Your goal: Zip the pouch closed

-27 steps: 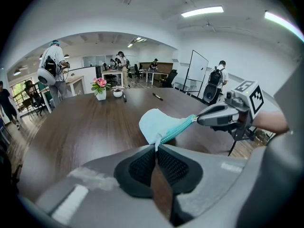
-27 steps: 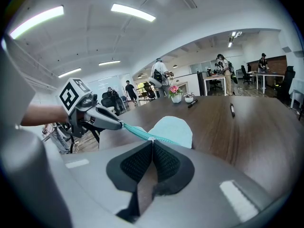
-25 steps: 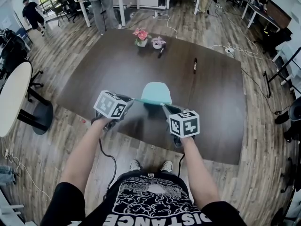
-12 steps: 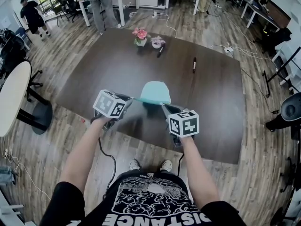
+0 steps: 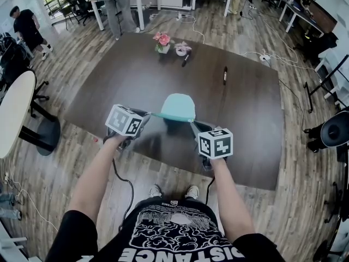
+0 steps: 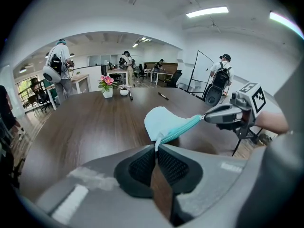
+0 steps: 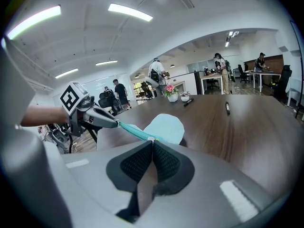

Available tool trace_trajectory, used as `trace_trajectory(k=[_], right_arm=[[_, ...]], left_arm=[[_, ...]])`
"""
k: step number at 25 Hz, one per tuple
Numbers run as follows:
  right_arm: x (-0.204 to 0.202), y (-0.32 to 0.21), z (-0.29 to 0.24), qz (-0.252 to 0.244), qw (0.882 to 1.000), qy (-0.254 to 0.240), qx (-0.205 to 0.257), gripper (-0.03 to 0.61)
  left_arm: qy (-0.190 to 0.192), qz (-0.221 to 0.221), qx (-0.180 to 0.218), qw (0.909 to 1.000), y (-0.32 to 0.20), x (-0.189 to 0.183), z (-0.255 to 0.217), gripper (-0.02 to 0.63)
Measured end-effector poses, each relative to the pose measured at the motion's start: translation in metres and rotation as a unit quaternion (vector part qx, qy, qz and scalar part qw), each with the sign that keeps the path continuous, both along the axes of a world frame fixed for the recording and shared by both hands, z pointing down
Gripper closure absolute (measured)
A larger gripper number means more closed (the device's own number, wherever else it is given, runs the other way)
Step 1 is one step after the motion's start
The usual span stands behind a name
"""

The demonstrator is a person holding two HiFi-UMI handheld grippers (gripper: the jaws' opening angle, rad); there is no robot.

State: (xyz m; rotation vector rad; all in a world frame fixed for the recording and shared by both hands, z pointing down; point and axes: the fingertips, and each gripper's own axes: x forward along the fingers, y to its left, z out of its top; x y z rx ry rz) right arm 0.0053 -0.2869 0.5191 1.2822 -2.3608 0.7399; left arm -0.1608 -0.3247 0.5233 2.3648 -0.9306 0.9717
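A pale teal pouch (image 5: 179, 107) hangs above the near part of the dark table (image 5: 120, 75), stretched between my two grippers. Its zip (image 6: 180, 126) runs as a taut teal strip from one gripper to the other. My left gripper (image 5: 151, 115) is shut on the zip's left end, where a pale tab (image 6: 156, 144) enters the jaws. My right gripper (image 5: 191, 122) is shut on the zip's right end (image 7: 150, 138). In the right gripper view the left gripper (image 7: 116, 123) pinches the strip at its far end. I cannot tell where the slider sits.
At the table's far side stand a pot of pink flowers (image 5: 163, 42) and a small white pot (image 5: 182, 49), with a marker (image 5: 186, 60) beside them. A black pen (image 5: 225, 75) lies right of centre. Office chairs and people are beyond the table.
My left gripper and the pouch have drifted slightly to the left. The right gripper has kept still, and both grips are unchanged.
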Motion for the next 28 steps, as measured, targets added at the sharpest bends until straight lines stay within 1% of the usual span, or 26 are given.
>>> trace_trajectory(k=[5,8,11,18,22,28], right_arm=[[0.002,-0.003,0.003,0.011,1.000,0.010,-0.002,0.571],[0.007,-0.002,0.008,0.017,1.000,0.015,-0.010,0.571],[0.010,-0.002,0.015,0.025,0.999,0.020,-0.018,0.571],[0.018,0.003,0.038,0.036,0.998,0.028,-0.043,0.571],[0.018,0.007,0.053,0.037,0.997,0.030,-0.061,0.571],[0.023,0.010,0.063,0.043,0.996,0.040,-0.070,0.571]], left_arm=[[0.007,-0.003,0.004,1.0000,-0.002,0.004,-0.001,0.591],[0.019,-0.005,0.008,0.9998,-0.002,0.009,-0.002,0.589],[0.022,-0.009,0.008,0.9997,0.001,0.014,0.002,0.589],[0.020,-0.009,-0.013,0.9997,0.012,0.021,0.025,0.588],[0.008,-0.007,-0.025,0.9996,0.018,0.024,0.036,0.586],[0.000,-0.002,-0.038,0.9993,0.027,0.026,0.047,0.584]])
